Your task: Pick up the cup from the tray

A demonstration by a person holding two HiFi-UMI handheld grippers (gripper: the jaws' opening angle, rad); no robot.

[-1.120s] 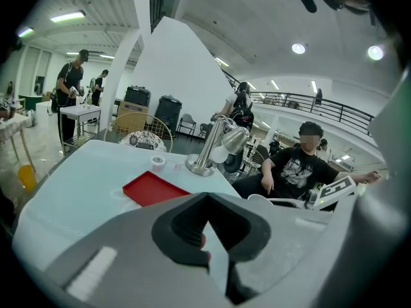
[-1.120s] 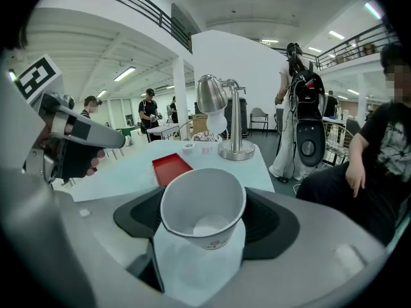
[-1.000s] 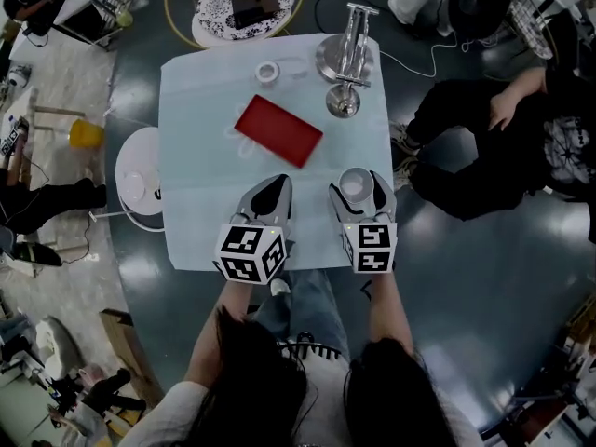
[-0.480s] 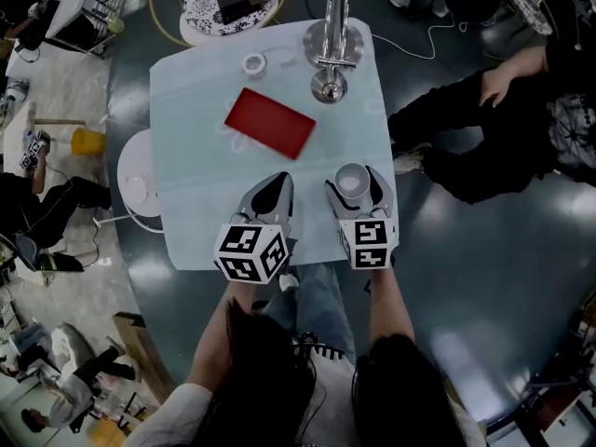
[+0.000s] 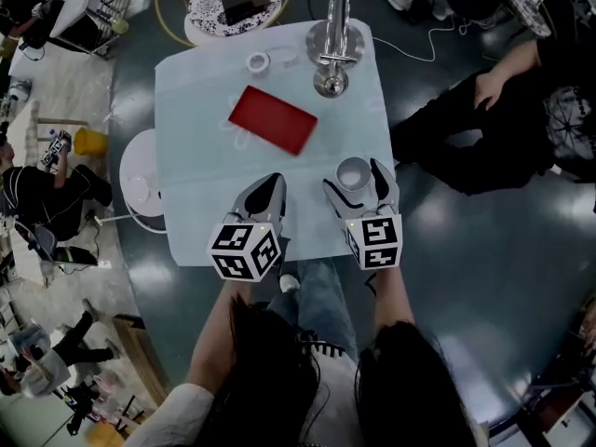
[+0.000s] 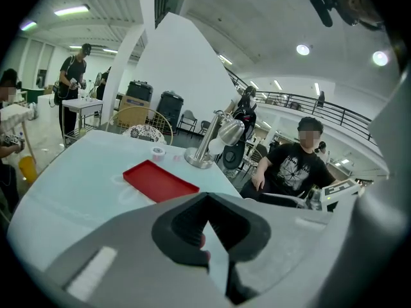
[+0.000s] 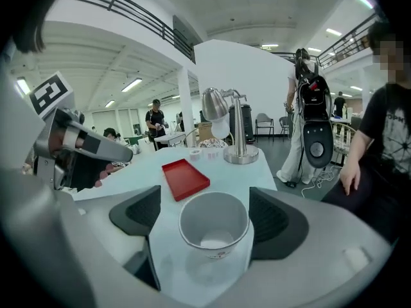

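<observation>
Release in hand: the cup [image 7: 214,223] stands on the table [image 5: 205,156], well apart from the red tray [image 5: 273,119], untouched between the right gripper [image 5: 355,180] jaws, which have just been opening. The left gripper [image 5: 274,182] is closed and empty. The next move likely calls for backing away without tipping the cup.

no legible text; small red print on cup [image 7: 214,228] too blurred.

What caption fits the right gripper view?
Right gripper, jaws just opened wider, around a white cup on the table, red tray behind.
</observation>
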